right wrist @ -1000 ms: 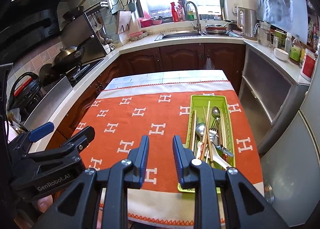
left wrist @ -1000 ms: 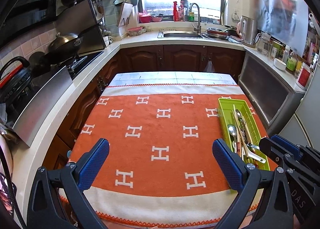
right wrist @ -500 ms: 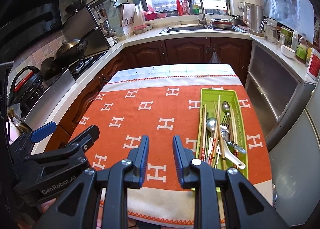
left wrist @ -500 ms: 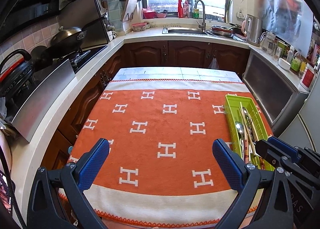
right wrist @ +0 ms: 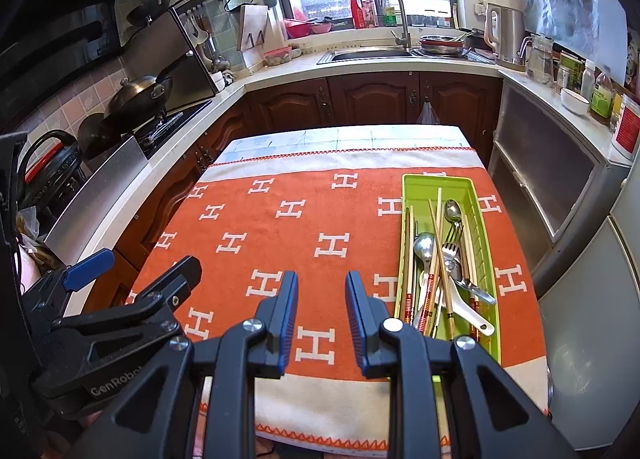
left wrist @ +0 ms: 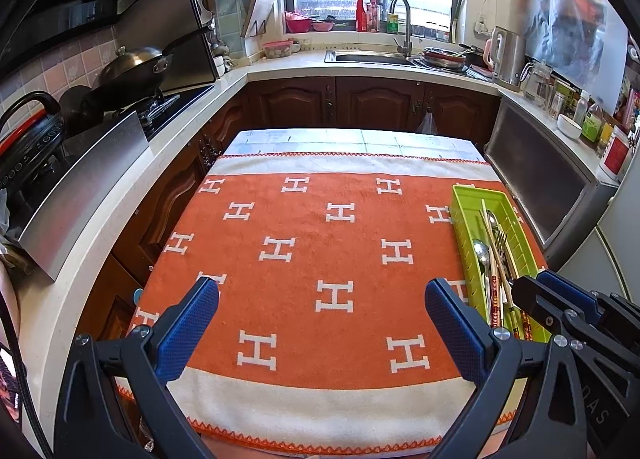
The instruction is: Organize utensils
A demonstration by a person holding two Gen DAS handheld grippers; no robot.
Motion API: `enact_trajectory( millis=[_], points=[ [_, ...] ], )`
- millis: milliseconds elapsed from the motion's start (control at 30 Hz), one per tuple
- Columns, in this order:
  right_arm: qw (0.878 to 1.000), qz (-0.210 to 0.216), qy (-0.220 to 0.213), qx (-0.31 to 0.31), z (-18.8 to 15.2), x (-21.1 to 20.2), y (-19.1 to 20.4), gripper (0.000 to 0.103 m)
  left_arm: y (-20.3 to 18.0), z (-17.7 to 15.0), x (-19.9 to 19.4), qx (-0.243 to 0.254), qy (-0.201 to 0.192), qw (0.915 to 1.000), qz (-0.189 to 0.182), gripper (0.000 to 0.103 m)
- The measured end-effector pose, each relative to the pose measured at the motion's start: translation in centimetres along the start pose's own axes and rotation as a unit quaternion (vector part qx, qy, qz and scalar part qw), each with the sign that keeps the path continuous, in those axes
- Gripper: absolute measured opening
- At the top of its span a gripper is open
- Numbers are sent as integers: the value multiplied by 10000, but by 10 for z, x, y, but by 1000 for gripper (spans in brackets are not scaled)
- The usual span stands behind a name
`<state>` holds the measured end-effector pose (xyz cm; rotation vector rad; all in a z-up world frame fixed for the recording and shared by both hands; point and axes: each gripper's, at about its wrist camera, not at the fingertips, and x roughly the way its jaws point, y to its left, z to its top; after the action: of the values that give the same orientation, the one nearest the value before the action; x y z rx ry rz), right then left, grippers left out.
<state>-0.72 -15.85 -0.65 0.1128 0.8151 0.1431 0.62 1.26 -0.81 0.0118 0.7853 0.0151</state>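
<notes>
Piled in a green tray [right wrist: 476, 195] at right of centre in the right wrist view: chopsticks [right wrist: 439, 227], metal spoons [right wrist: 424, 245], a fork [right wrist: 451, 239] and a white ladle-type spoon [right wrist: 468, 309], all crossing one another with handles toward the lower edge. Resting on an orange cloth [right wrist: 304, 227] printed with white H shapes, spread over a table in the middle of a kitchen. Hanging over the cloth just left of the tray, the right gripper [right wrist: 321, 311], jaws a narrow way apart and nothing between them. Lower in the left wrist view, the left gripper [left wrist: 322, 323], jaws spread wide and likewise empty, well left of the tray. Likely trouble from here: a narrow gap closing on two or three tangled pieces at once, or a chopstick sliding out of the pads because of its thin round shaft; a pull on one buried handle could also drag neighbours over the tray wall or shove the light tray along the cloth. Hard to tell how many chopsticks lie there, or which piece sits on top near the bottom end. Near end of the tray cut off by the right gripper's body in both views; no destination for the sorted pieces evident. Behind, a sink [right wrist: 372, 54] and a wok [right wrist: 138, 93] on the stove.
</notes>
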Motion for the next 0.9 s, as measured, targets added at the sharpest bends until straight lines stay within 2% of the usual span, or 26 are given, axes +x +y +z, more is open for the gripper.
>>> enact_trajectory(
  millis=[900],
  points=[
    [10000,-87,-1,-4,-3,-1,0,25,0,-5,3,-43,82,10000,-29,102]
  ],
)
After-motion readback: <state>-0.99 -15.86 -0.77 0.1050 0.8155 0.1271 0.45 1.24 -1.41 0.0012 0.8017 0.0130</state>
